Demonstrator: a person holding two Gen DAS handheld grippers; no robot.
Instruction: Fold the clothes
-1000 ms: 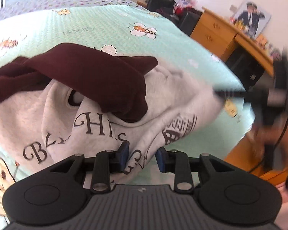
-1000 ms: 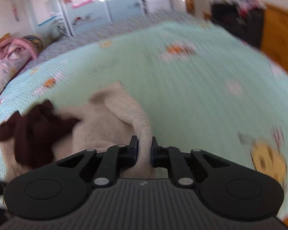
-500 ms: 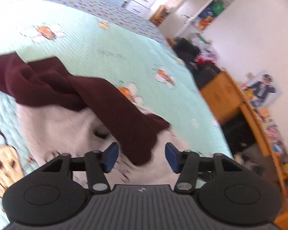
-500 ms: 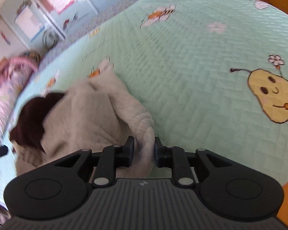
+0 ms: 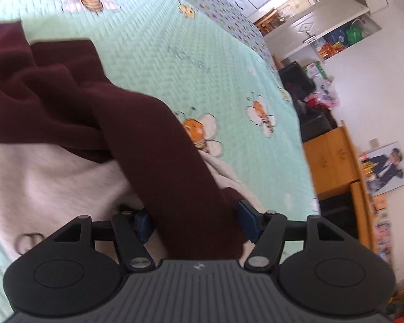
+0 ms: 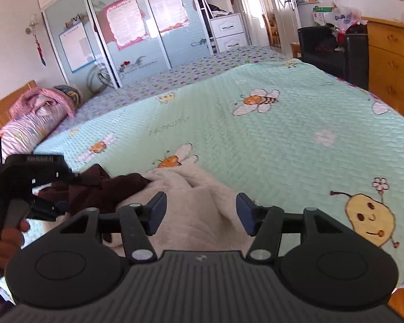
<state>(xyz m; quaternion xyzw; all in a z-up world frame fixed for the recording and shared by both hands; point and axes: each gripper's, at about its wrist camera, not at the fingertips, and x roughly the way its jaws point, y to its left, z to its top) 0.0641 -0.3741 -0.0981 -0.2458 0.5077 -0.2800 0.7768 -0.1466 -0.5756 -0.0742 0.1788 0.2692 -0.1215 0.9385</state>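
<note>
A grey printed sweatshirt lies crumpled on the mint bee-print bedspread. A dark maroon garment is draped over it. My left gripper is opening its jaws, and a maroon strip runs between the blue pads without being pinched. In the right wrist view the sweatshirt shows its pale fleecy side. My right gripper hangs just above it, its jaws opening, with the fabric loose between them. At the left, a person's hand holds the left tool's black handle beside the maroon garment.
A pink rolled quilt lies at the bed's far left by the wooden headboard. Sliding wardrobe doors stand behind the bed. A wooden dresser and a black chair line the right side. The bedspread stretches ahead.
Both grippers went from nearly shut on grey fabric to wide apart, letting it go. The left view rolled and shifted over the maroon garment. The right view rose.
</note>
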